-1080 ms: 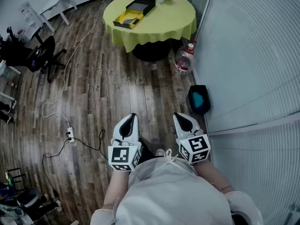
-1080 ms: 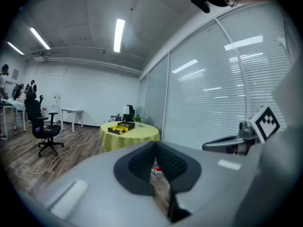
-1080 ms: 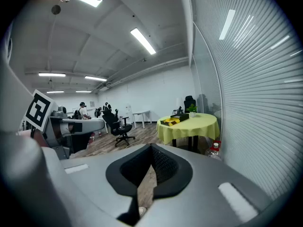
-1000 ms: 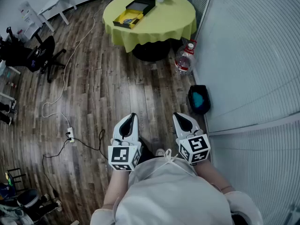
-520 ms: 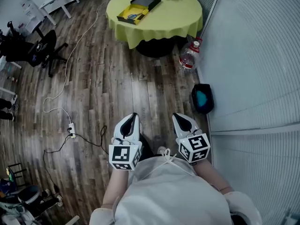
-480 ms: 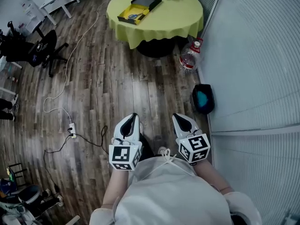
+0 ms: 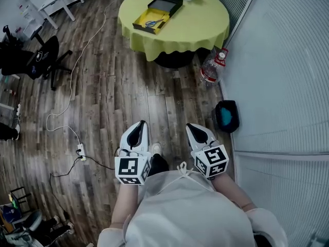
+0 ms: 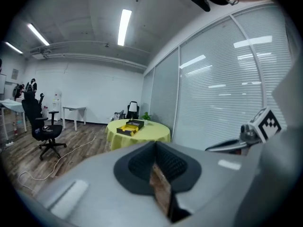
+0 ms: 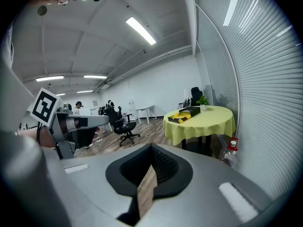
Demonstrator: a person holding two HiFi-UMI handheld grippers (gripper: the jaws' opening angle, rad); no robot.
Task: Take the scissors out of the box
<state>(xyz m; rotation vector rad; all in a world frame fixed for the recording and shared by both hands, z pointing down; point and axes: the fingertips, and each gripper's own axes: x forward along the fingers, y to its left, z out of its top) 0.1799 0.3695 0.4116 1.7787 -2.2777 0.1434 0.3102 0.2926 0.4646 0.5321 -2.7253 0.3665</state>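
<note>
Far ahead stands a round table (image 7: 195,27) under a yellow-green cloth. On it lies an open black box (image 7: 167,5) with a yellow tray (image 7: 146,23); the scissors (image 7: 150,23) show as a small blue shape in the tray. The table (image 8: 138,132) and box (image 8: 130,126) appear small in the left gripper view, and likewise the box (image 9: 186,113) in the right gripper view. My left gripper (image 7: 139,123) and right gripper (image 7: 189,126) are held side by side close to my body, pointing toward the table, both shut and empty.
A large water bottle (image 7: 209,72) stands on the wood floor by the table's foot, a black bin (image 7: 226,116) beside the blind-covered glass wall (image 7: 288,76). A cable and power strip (image 7: 80,149) lie at the left, near a black office chair (image 7: 37,58).
The table and box have come nearer in the head view as I walk toward them. Both grippers keep the same pose, still shut.
</note>
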